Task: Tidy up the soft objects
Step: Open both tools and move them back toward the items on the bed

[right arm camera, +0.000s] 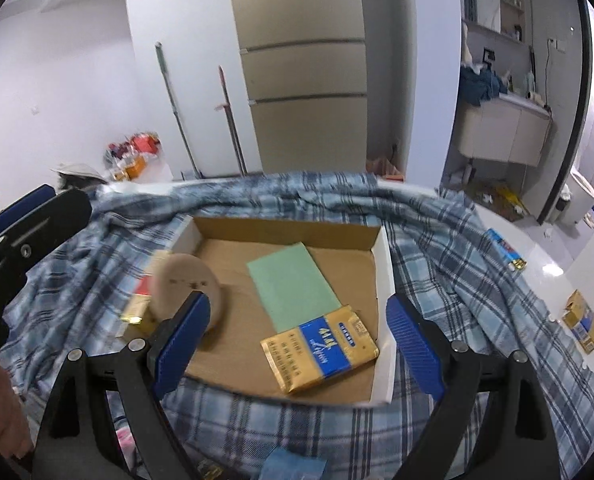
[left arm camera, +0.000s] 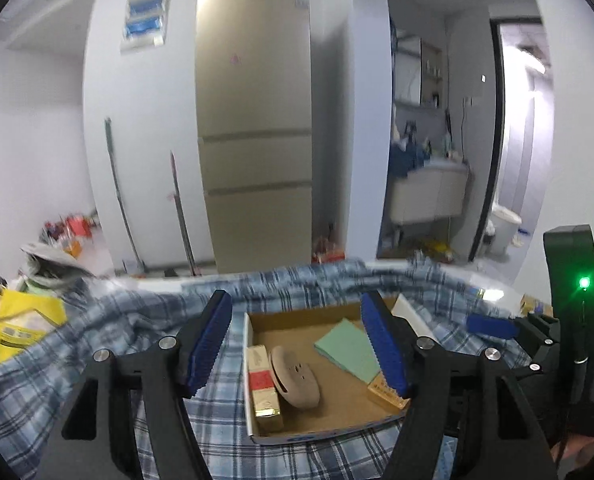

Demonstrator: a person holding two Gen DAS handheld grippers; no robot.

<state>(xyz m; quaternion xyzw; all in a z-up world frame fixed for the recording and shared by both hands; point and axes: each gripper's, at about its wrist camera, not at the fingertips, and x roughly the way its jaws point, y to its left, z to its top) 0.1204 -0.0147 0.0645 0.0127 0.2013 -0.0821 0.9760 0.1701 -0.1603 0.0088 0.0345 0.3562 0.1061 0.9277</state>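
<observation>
Kitchen-like room, beige fridge point(left arm camera: 253, 120) behind; white worktop point(right arm camera: 537, 256) under rumpled plaid shirt point(right arm camera: 457, 240).
Cardboard tray point(right arm camera: 383, 280) sits on shirt, holding green cloth point(right arm camera: 293, 284), round beige pad point(right arm camera: 187, 284), 2 packets.
Left hand-held gripper point(left arm camera: 301, 344), right hand-held gripper point(right arm camera: 297, 344): both spread wide, holding nothing, above tray.
Risk: tugging shirt drags or tips tray; loose fabric may slip off pads.
Obstacles: tray walls; packets beside cloth.

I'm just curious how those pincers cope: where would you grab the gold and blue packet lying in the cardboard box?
Grip the gold and blue packet across its two long edges, coming straight down from above. It lies flat on the floor of the cardboard box, close to the white side wall, so a sideways approach looks blocked. The right tongs hang open nearest it.
</observation>
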